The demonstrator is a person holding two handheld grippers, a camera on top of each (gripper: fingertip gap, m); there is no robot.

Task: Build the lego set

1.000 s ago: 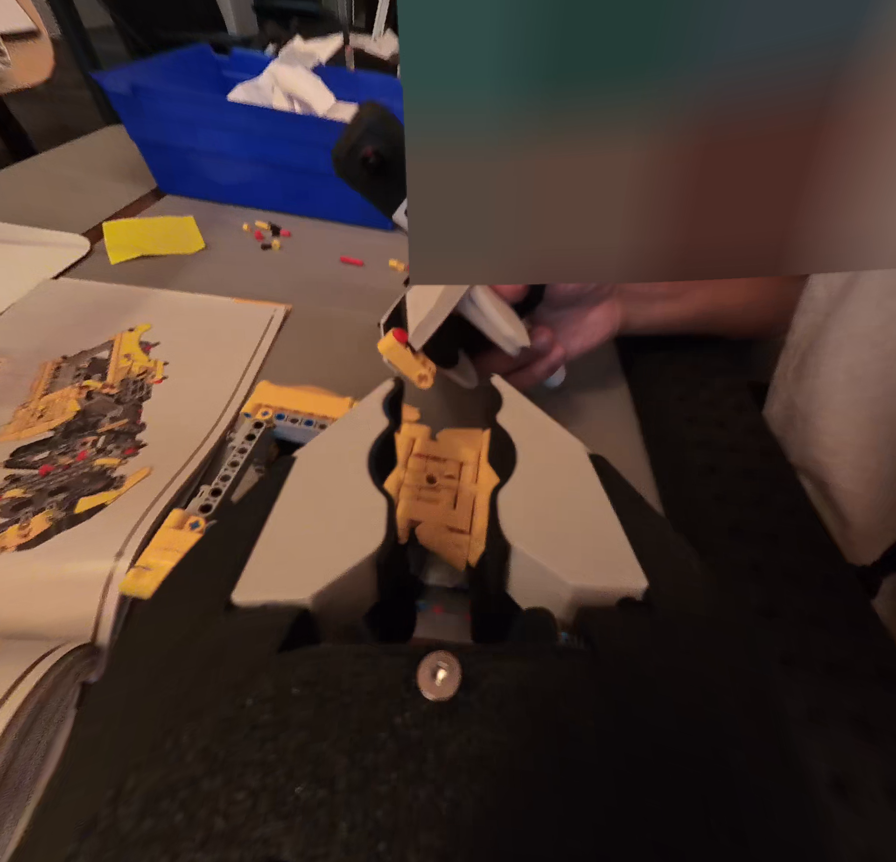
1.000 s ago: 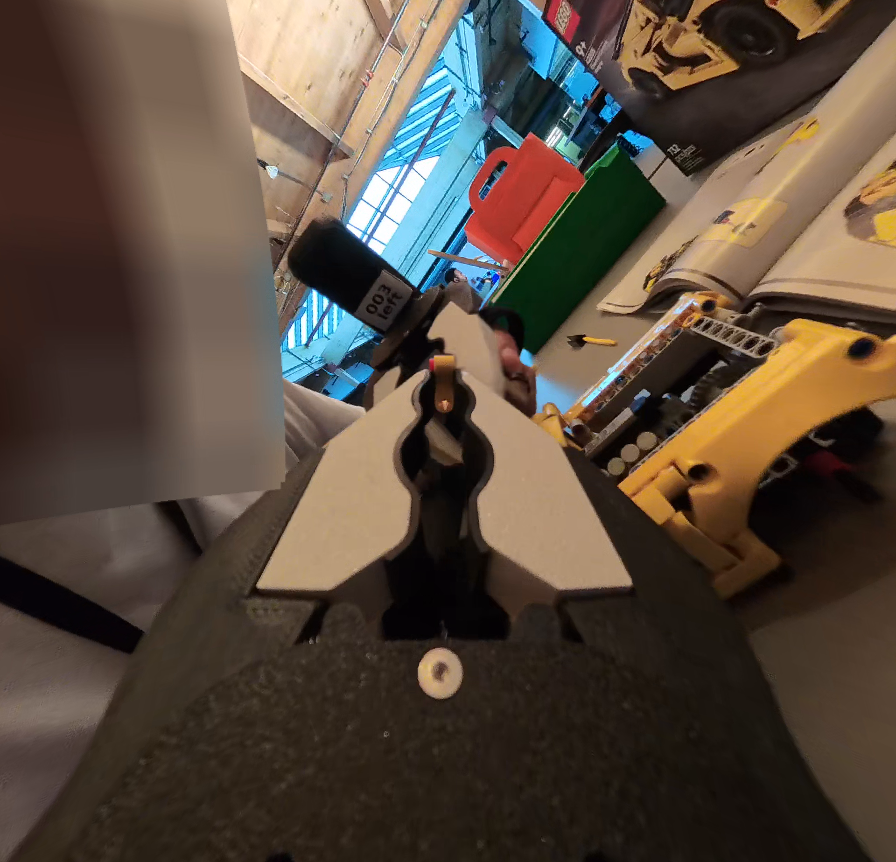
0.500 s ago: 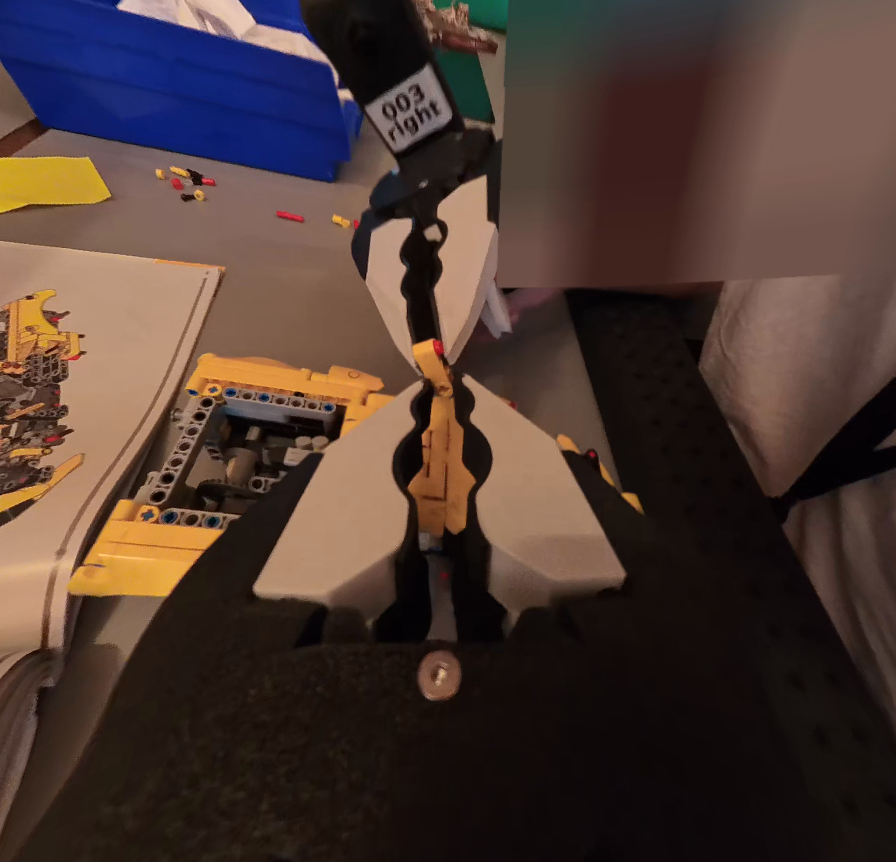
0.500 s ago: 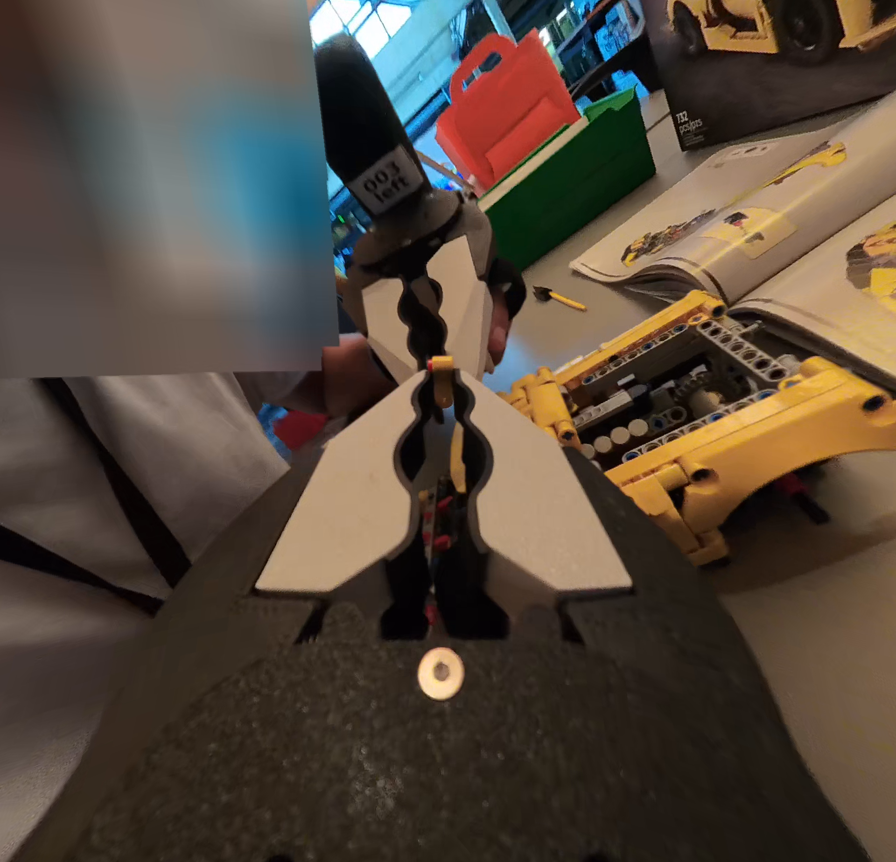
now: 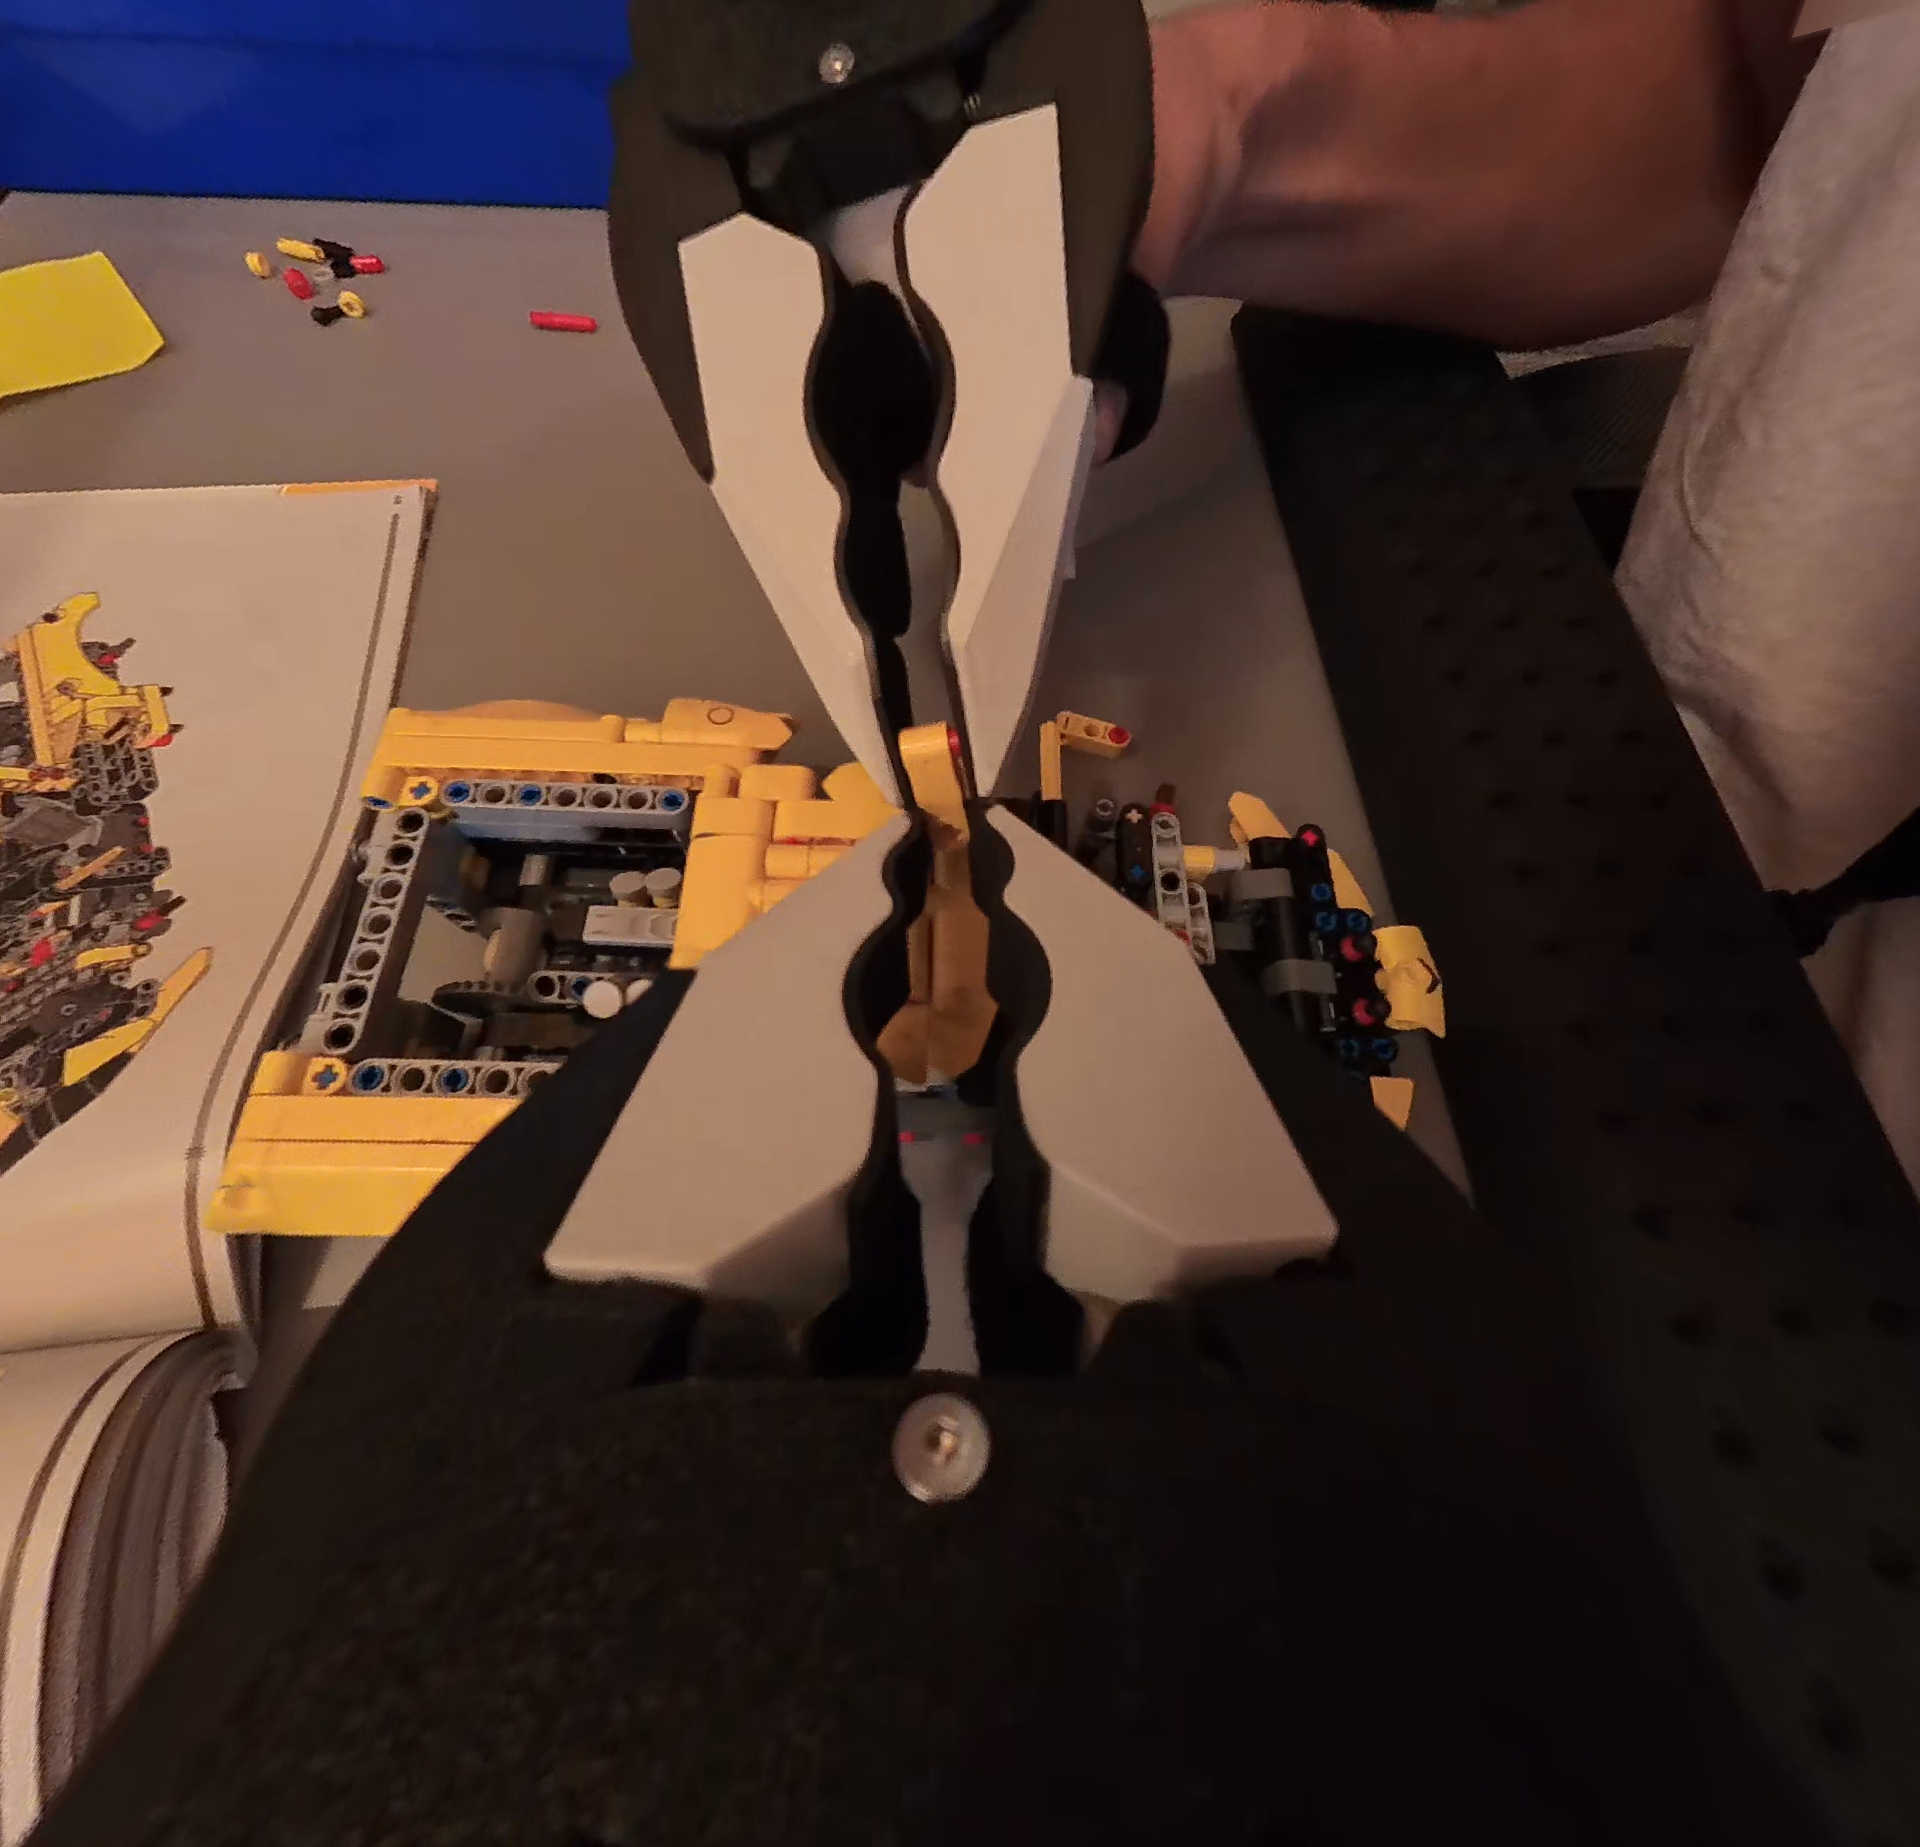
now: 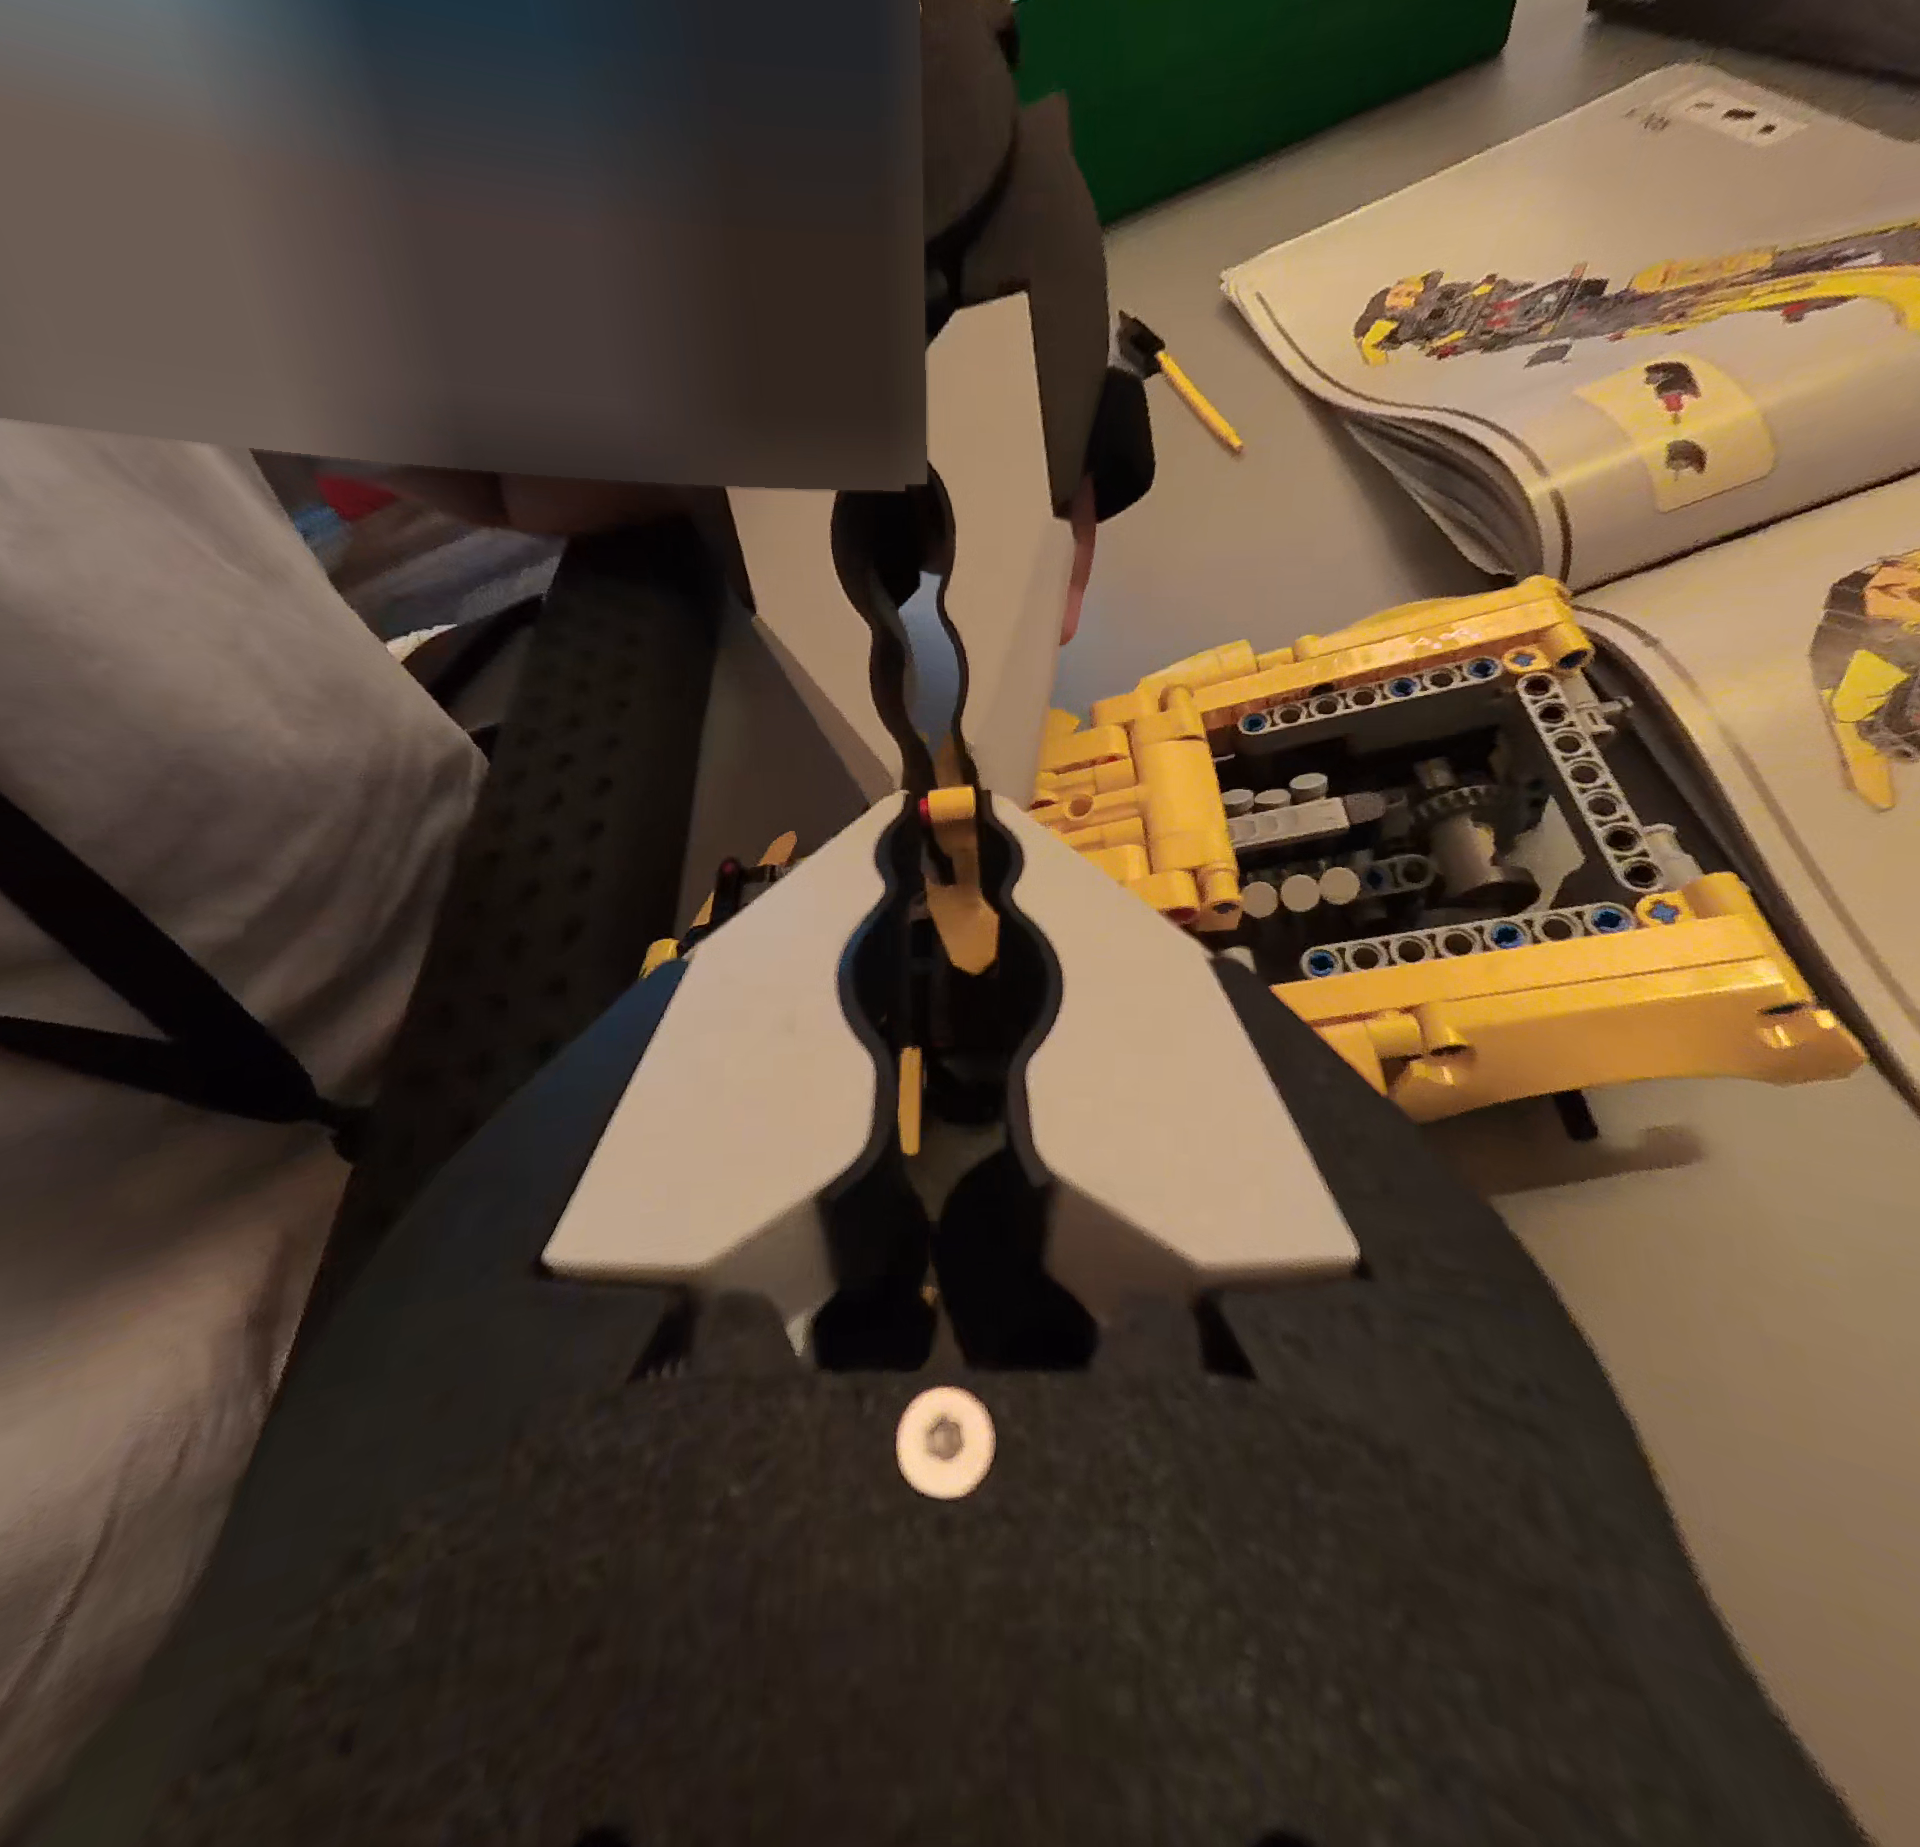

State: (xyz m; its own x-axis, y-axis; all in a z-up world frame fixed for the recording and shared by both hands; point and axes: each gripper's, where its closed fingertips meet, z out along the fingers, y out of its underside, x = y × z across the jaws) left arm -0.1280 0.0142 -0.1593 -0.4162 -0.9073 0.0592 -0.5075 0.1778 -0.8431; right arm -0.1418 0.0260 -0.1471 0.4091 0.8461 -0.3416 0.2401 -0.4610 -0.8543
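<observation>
My left gripper point(image 5: 940, 826) is shut on a flat yellow lego panel point(image 5: 940, 966). My right gripper point(image 5: 932, 774) comes down from the top of the left wrist view, shut on a small yellow connector point(image 5: 928, 753) with a red pin. The two grippers meet tip to tip, with the connector against the panel's end. In the right wrist view my right gripper point(image 6: 948, 805) holds the connector point(image 6: 954, 831) and the left gripper point(image 6: 940, 758) faces it. Under them on the grey table lies the yellow and grey chassis point(image 5: 520, 914) point(image 6: 1455, 862). A smaller black and yellow sub-assembly point(image 5: 1299, 945) lies to its right.
An open instruction booklet point(image 5: 156, 862) point(image 6: 1662, 395) lies beside the chassis. A blue bin point(image 5: 312, 62) stands at the back, with loose small pieces point(image 5: 322, 280) and a yellow sheet point(image 5: 62, 327) before it. A green box point(image 6: 1247, 62) and a black perforated strip point(image 5: 1558, 862) border the table. Left and right tips are no more than a few centimetres apart.
Both grippers have tilted down over the chassis and closed in on each other. The connector now touches the panel's end, and each gripper fills more of the other's view.
</observation>
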